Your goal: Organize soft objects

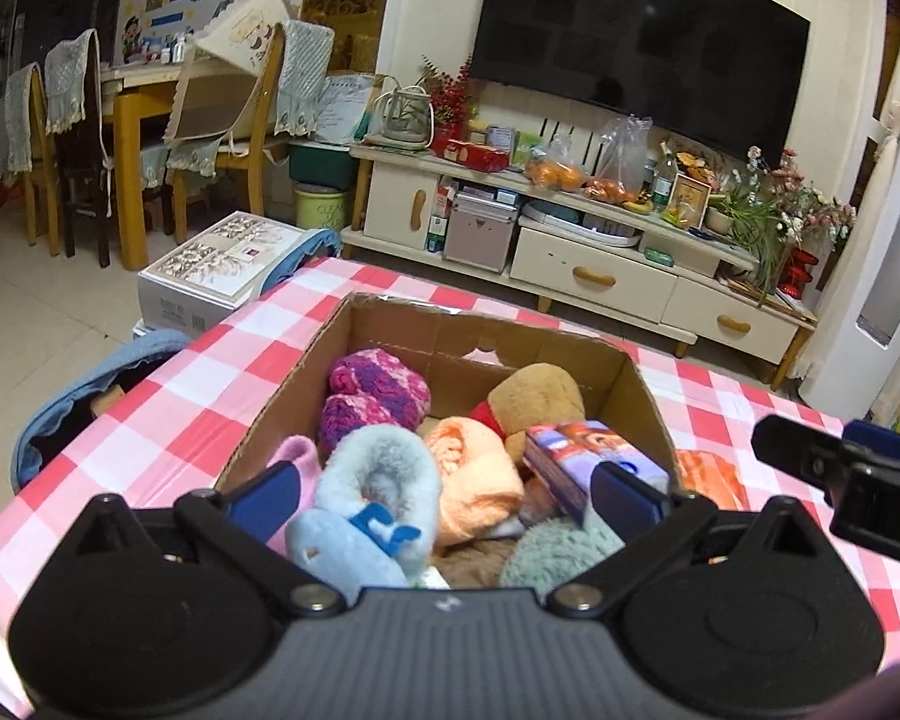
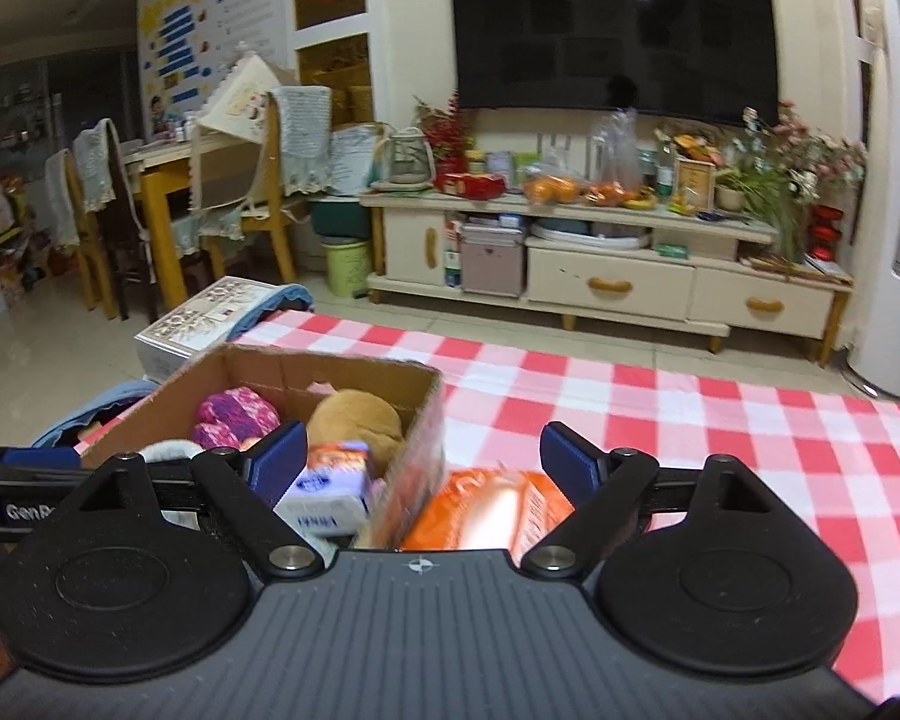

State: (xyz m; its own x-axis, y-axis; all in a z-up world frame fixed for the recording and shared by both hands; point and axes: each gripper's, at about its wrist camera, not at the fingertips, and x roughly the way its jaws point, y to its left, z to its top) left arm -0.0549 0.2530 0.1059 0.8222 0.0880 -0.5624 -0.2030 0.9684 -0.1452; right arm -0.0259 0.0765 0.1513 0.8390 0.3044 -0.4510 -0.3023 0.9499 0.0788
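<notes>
Fingers of the left gripper spread wide above the cardboard box, gripping nothing; socks, a plush toy and towels fill it; right gripper gapes over an orange packet on the tablecloth, just beside the box's right wall.

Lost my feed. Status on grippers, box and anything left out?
Left gripper open over box, holding nothing. Right gripper open, empty. Orange pack on the cloth beside the box, below right gripper. Nothing blocking.
</notes>
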